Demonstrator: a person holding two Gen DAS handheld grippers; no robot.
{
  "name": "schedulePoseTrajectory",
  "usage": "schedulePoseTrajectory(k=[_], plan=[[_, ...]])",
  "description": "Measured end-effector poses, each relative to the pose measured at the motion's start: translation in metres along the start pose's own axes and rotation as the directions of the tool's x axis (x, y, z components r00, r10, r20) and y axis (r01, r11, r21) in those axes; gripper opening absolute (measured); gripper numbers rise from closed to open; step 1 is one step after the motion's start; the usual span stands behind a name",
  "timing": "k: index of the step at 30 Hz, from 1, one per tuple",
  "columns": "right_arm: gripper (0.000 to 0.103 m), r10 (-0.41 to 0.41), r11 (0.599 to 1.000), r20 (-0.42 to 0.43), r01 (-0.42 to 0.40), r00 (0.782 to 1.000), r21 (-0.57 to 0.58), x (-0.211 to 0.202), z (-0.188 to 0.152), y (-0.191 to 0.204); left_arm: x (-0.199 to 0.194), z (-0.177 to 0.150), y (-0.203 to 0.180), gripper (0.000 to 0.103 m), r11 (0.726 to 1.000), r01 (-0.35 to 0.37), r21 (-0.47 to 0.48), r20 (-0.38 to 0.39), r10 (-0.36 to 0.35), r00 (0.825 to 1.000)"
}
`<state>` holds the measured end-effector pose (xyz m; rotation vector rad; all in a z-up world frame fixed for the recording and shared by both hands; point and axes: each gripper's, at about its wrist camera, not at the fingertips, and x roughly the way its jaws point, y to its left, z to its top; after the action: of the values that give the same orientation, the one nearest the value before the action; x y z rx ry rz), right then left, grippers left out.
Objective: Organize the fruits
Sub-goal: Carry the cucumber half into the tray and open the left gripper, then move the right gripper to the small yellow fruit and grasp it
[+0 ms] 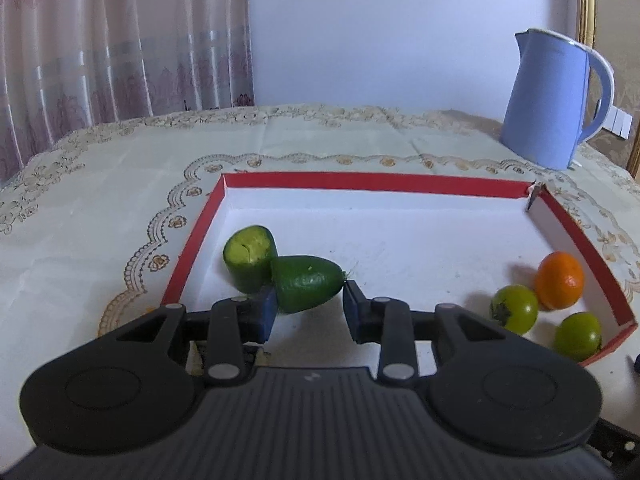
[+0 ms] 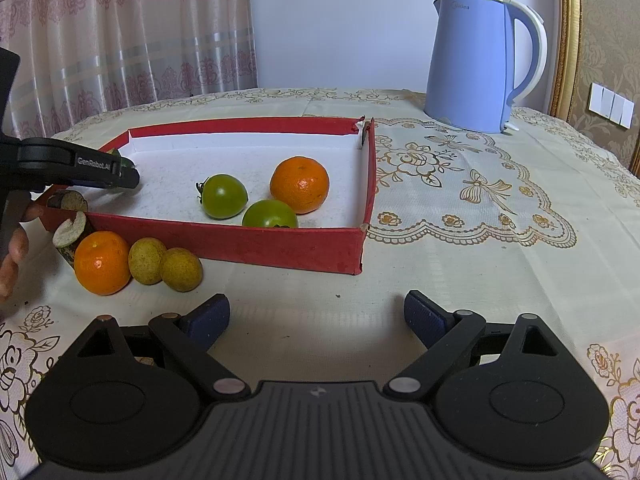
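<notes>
Our left gripper [image 1: 308, 300] was clamped across the middle of a green cucumber end piece [image 1: 306, 282], held low inside the red box [image 1: 372, 182] beside another cucumber chunk [image 1: 250, 258]. We judged it firm, light and smooth-skinned, so the thick middle suited better than its tapering tip. Our right gripper [image 2: 316, 318] stood wide apart and empty over the tablecloth [image 2: 480, 240].
</notes>
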<state>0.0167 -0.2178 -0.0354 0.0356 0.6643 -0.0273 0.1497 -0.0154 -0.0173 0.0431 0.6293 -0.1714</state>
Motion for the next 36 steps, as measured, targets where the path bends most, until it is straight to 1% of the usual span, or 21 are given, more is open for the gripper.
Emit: schedulePoseTrajectory(k=[2, 12, 16, 18, 19, 20, 22, 23, 25, 28, 30, 31, 34, 36], plan=[[0.095, 0.0, 1.0, 0.0, 0.0, 1.0, 0.0, 0.0, 0.0, 0.0, 0.004, 0.0, 0.001, 0.032, 1.0, 0.01, -0.002, -0.019, -0.01, 1.0], [0.095, 0.0, 1.0, 0.0, 0.0, 1.0, 0.0, 0.0, 0.0, 0.0, 0.005, -0.001, -0.002, 0.034, 1.0, -0.003, 0.019, -0.014, 0.003, 1.0], [0.095, 0.0, 1.0, -0.001, 0.0, 1.0, -0.001, 0.0, 0.0, 0.0, 0.003, -0.002, -0.003, 0.044, 1.0, 0.003, 0.026, -0.01, -0.003, 1.0], [0.096, 0.001, 1.0, -0.002, -0.001, 1.0, -0.002, 0.0, 0.0, 0.001, -0.003, -0.003, -0.003, 0.052, 0.999, -0.011, 0.037, 0.001, 0.011, 1.0], [0.096, 0.001, 1.0, -0.002, -0.001, 1.0, -0.003, 0.0, 0.0, 0.001, -0.007, -0.004, -0.003, 0.065, 0.999, -0.022, 0.041, 0.009, 0.022, 1.0], [0.096, 0.001, 1.0, -0.003, -0.001, 1.0, -0.004, 0.001, 0.0, 0.001, -0.012, -0.005, -0.002, 0.076, 0.999, -0.029, 0.04, 0.023, 0.028, 0.999], [0.096, 0.001, 1.0, -0.003, -0.001, 1.0, -0.004, 0.0, 0.0, 0.001, -0.025, -0.009, -0.001, 0.081, 0.998, -0.045, 0.054, 0.058, 0.041, 0.997], [0.097, 0.001, 1.0, -0.003, -0.001, 1.0, -0.005, 0.001, -0.001, 0.001, -0.029, -0.01, -0.001, 0.085, 0.996, -0.059, 0.069, 0.065, 0.055, 0.996], [0.097, 0.002, 1.0, -0.004, -0.002, 1.0, -0.007, 0.001, -0.001, 0.001, -0.039, -0.016, 0.004, 0.088, 0.994, -0.076, 0.078, 0.073, 0.071, 0.995], [0.097, 0.002, 1.0, -0.005, -0.002, 1.0, -0.008, 0.001, -0.001, 0.001, -0.055, -0.029, 0.014, 0.088, 0.997, -0.061, 0.052, 0.073, 0.058, 0.996], [0.098, 0.001, 1.0, -0.005, -0.001, 1.0, -0.008, 0.001, -0.001, 0.002, -0.07, -0.039, 0.021, 0.093, 0.997, -0.069, 0.018, 0.107, 0.066, 0.992], [0.098, 0.001, 1.0, -0.005, -0.001, 1.0, -0.008, 0.001, -0.001, 0.001, -0.077, -0.044, 0.025, 0.094, 0.998, -0.07, 0.004, 0.113, 0.069, 0.991], [0.098, 0.001, 1.0, -0.005, -0.002, 1.0, -0.009, 0.001, -0.001, 0.002, -0.091, -0.054, 0.037, 0.095, 0.996, -0.081, -0.036, 0.134, 0.085, 0.987], [0.098, 0.001, 1.0, -0.005, -0.001, 1.0, -0.009, 0.001, -0.001, 0.002, -0.095, -0.06, 0.044, 0.095, 0.995, -0.092, -0.038, 0.127, 0.097, 0.987]])
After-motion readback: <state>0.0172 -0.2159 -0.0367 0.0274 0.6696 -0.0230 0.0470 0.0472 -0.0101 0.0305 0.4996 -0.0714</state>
